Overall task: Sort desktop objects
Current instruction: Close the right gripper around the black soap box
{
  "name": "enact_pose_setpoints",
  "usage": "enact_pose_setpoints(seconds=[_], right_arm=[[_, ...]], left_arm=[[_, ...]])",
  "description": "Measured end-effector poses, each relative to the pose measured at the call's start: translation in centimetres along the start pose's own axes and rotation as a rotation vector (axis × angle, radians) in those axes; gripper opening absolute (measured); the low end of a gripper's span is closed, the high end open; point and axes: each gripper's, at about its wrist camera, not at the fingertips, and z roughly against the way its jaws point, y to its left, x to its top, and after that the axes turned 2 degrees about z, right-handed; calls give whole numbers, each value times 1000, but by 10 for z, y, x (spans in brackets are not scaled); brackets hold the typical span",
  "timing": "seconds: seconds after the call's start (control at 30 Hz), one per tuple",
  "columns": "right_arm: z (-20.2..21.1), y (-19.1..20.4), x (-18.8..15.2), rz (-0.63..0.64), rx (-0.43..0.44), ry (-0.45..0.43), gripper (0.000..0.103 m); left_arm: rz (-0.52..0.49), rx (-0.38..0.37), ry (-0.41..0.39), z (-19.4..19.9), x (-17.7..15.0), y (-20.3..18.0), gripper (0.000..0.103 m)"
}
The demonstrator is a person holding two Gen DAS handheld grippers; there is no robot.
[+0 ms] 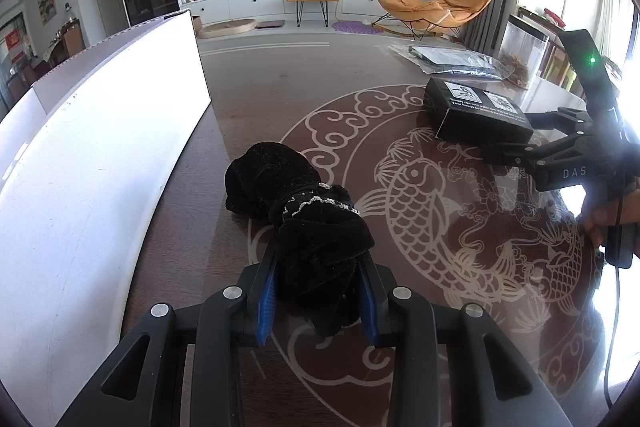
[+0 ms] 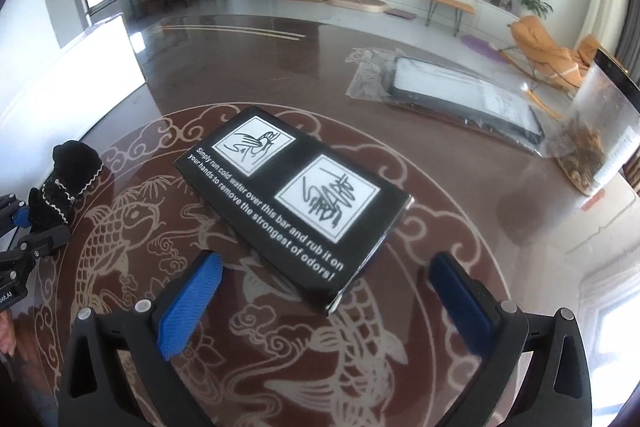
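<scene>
At the lower edge of the left wrist view, the left tool (image 1: 320,301) clamps the gathered end of a black velvet pouch (image 1: 296,203); the cloth hides the inner faces of its blue pads. The pouch's body lies on the table (image 1: 280,95) toward twelve o'clock. A white box (image 1: 104,155), overexposed and cut off, stands at nine o'clock. The right tool (image 2: 320,301) hangs wide, holding nothing, over the near corner of a black printed box (image 2: 296,203). At two o'clock lie a bagged flat item (image 2: 460,95) and a clear container (image 2: 600,131), partly cropped, contents indistinct.
</scene>
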Motion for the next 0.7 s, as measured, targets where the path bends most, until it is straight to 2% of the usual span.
enact_pose_setpoints(seconds=[0.17, 0.47, 0.5, 0.57, 0.7], right_arm=[[-12, -8, 12, 108, 78, -3, 103], [-18, 0, 17, 93, 66, -5, 102], [-17, 3, 17, 89, 64, -10, 101], [-13, 9, 15, 91, 66, -25, 88], [-6, 20, 10, 79, 50, -43, 72]], left_arm=[[0, 0, 0, 0, 0, 0, 34], [0, 0, 0, 0, 0, 0, 34], [0, 0, 0, 0, 0, 0, 34], [0, 0, 0, 0, 0, 0, 34], [0, 0, 0, 0, 0, 0, 34]])
